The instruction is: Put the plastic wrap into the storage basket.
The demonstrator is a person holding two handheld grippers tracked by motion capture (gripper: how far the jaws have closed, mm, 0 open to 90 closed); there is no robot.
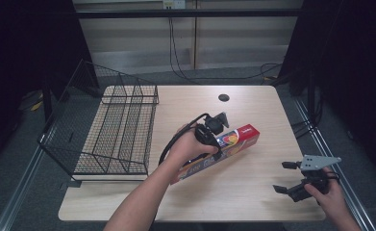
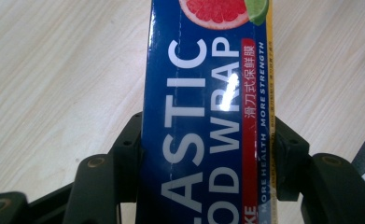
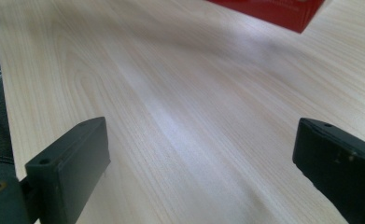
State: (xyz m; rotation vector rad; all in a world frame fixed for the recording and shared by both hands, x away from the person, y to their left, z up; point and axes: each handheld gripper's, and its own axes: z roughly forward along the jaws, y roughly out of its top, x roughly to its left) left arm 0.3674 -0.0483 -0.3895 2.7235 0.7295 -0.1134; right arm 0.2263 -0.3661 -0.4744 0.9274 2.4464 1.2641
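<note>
From the high view, we see the left gripper [image 1: 213, 135] at the centre of the frame, clamped across a long plastic wrap box [image 1: 241, 137] that lies slantwise on the pale wooden table [image 1: 253, 192], its red end pointing to the upper right. A black wire basket [image 1: 113, 134] stands at the left of the frame, its mesh open and its near end tilted up. At the lower right the right gripper [image 1: 284, 177] hovers near the table edge, its 2 jaws spread and holding nothing, well apart from the box. We judge the step in hand to be the grasp of the box, likely ahead of lifting it toward the basket; the next move calls for a firm, level lift so the long carton does not swing.

In the left gripper view, the plastic wrap box [image 2: 203, 116] runs up the middle of the frame: glossy blue card with white lettering, a red strip along its right side and a grapefruit picture at the top. The 2 black jaws press against its left and right long sides, so the grip is closed on it. The table [image 2: 54, 84] shows fine, light grain.

In the right gripper view, the matte black fingers [image 3: 73, 172] stand wide apart at the lower left and lower right, bare table [image 3: 185, 107] between them. The red end of the box [image 3: 273, 11] sits at the top of the frame.
</note>
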